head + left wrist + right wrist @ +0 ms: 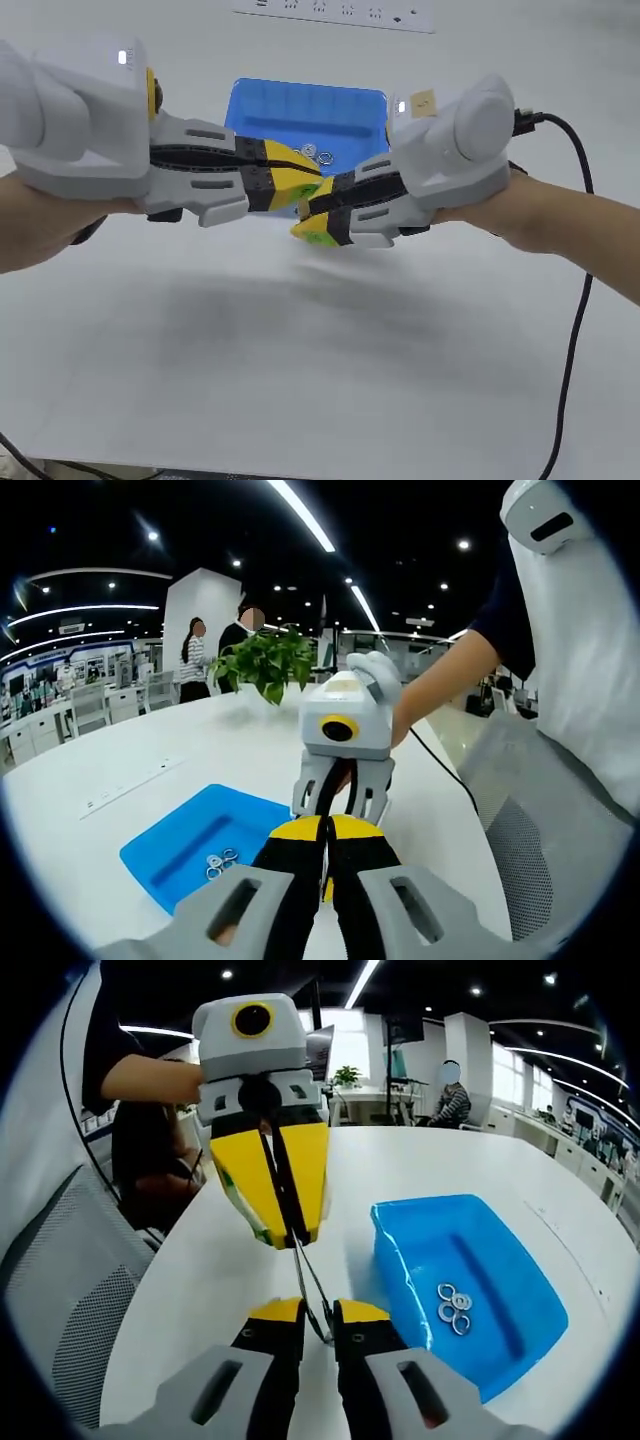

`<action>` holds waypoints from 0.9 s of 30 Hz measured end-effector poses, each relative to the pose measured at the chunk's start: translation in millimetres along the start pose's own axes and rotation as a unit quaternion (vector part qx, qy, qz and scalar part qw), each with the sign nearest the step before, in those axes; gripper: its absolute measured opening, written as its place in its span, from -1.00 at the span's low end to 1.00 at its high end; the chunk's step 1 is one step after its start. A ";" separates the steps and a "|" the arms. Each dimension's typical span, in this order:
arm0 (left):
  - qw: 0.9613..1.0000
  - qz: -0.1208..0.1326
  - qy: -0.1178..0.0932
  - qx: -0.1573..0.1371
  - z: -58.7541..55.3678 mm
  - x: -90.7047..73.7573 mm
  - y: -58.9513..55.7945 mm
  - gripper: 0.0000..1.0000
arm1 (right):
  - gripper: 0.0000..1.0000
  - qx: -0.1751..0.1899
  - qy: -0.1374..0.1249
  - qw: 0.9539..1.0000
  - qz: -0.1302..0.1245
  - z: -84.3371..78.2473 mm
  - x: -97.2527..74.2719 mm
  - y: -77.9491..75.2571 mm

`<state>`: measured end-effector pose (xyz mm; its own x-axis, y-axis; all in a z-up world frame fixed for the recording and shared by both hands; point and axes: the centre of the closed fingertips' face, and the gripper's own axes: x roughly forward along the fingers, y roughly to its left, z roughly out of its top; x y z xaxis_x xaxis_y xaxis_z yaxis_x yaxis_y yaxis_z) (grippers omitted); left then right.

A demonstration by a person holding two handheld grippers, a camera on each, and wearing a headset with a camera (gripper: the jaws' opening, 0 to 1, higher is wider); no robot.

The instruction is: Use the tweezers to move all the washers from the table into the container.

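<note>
The thin metal tweezers (308, 1278) span the gap between my two grippers, which meet tip to tip just in front of the blue container (300, 100). My left gripper (303, 178) comes in from the left, its yellow jaws shut on one end of the tweezers. From the right, my right gripper (312, 222) has its jaws closed narrowly on the tweezers' two legs (320, 1322). In the left gripper view my own jaw tips (328, 832) sit pressed together. Three washers (453, 1307) lie together inside the container (505, 1260), also seen as washers (318, 154) and washers (218, 863).
A white power strip (335, 12) lies at the table's far edge. A black cable (575, 310) trails down from the right gripper along the table's right side. A potted plant (265, 662) stands farther along the table, and people are in the background.
</note>
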<state>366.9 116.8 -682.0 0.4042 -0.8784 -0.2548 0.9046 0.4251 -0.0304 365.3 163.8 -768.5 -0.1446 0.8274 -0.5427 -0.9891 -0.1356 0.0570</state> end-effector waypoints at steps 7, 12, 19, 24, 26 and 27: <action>1.000 0.001 0.005 0.006 -0.6 0.6 1.1 -0.91 | -0.78 -0.012 -0.001 1.000 0.002 -0.3 -1.3 0.1; 1.000 0.001 0.002 -0.003 -0.6 1.6 -0.4 -0.89 | -0.79 -0.019 -0.004 1.000 0.002 -1.2 -3.1 0.8; 1.000 0.012 -0.008 -0.012 5.0 -0.8 -0.7 -0.60 | -0.80 -0.015 -0.008 1.000 -0.014 -0.2 -2.4 -2.0; 0.999 0.032 -0.008 -0.016 5.4 -8.5 1.3 -0.44 | -0.80 -0.015 -0.008 1.000 -0.016 0.4 -2.1 1.1; 0.998 0.049 -0.023 -0.026 5.2 -17.0 9.7 -0.38 | -0.80 -0.015 -0.009 1.000 -0.016 1.3 -2.3 2.7; 0.998 0.057 -0.028 -0.028 5.6 -19.5 11.8 -0.32 | -0.80 -0.014 -0.011 1.000 -0.016 2.9 -2.9 3.8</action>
<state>370.4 137.7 -672.0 0.5116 -0.8342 -0.2061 0.8443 0.5325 -0.0596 361.9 162.4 -764.2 -0.1131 0.8433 -0.5254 -0.9923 -0.1229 0.0163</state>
